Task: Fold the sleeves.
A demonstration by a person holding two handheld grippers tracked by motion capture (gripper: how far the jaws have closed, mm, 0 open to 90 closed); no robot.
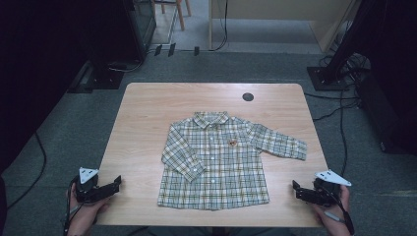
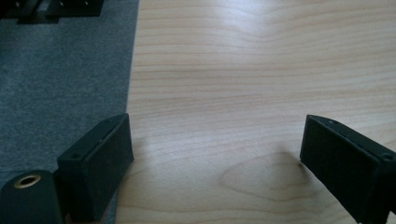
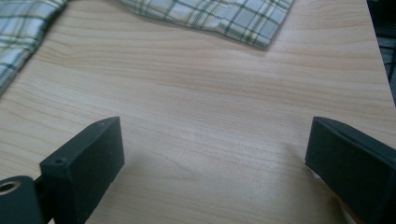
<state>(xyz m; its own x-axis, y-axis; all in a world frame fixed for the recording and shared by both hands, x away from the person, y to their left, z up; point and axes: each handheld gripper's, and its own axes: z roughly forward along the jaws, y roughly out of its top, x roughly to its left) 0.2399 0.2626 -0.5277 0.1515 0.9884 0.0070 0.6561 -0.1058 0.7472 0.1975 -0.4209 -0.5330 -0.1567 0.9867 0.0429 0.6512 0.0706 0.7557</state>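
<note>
A small plaid shirt (image 1: 216,160) lies flat, front up, in the middle of the wooden table (image 1: 142,128). One sleeve is folded across its body and the other sleeve (image 1: 280,142) stretches out to the right. My left gripper (image 1: 117,184) rests at the table's front left edge, jaws open over bare wood (image 2: 215,140). At the front right corner my right gripper (image 1: 296,189) is open too, nothing between its jaws. In the right gripper view the sleeve's cuff (image 3: 233,18) lies ahead and the shirt's hem (image 3: 18,37) is at the left.
A round dark cable hole (image 1: 248,97) sits near the table's far edge. Grey carpet (image 1: 59,142) surrounds the table. Black stands and cables (image 1: 339,73) are at the back right, and dark equipment (image 1: 113,44) at the back left.
</note>
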